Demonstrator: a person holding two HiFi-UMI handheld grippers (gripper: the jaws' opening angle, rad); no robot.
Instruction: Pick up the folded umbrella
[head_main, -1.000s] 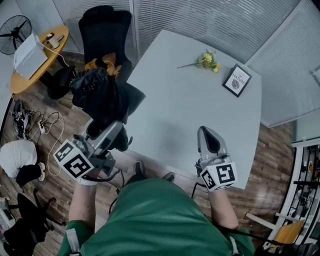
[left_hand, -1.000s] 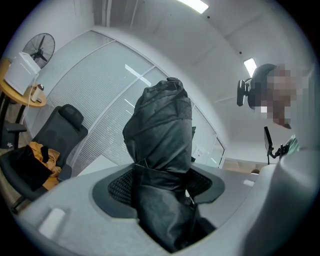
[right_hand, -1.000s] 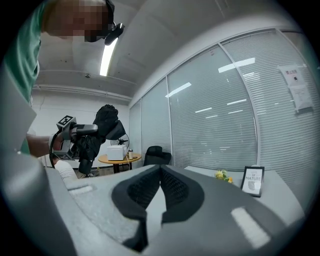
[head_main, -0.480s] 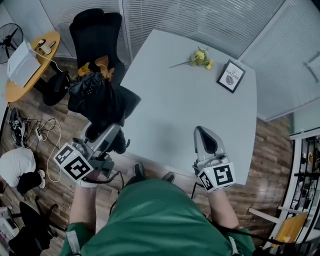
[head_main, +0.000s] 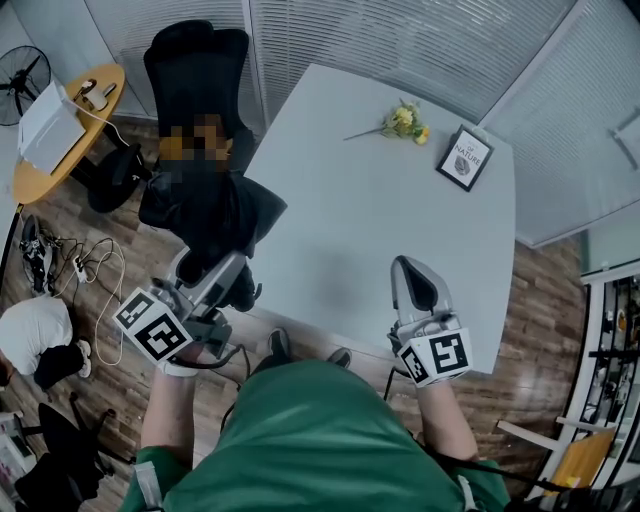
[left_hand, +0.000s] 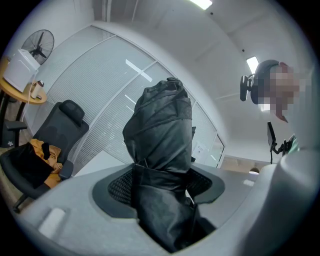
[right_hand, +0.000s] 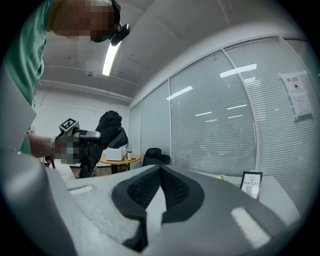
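The folded umbrella (left_hand: 160, 150) is covering most of the left gripper's (head_main: 228, 268) pads, and its lower end is running off the picture's bottom edge. On the table (head_main: 350, 230), beside the yellow flowers (head_main: 405, 120), the framed sign's (head_main: 464, 158) smaller print is showing too small to read.

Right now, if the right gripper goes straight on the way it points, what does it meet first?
Likely the glass wall with blinds. The right gripper points level above the white table; the yellow flowers and picture frame sit right of its line. Depth is unclear.
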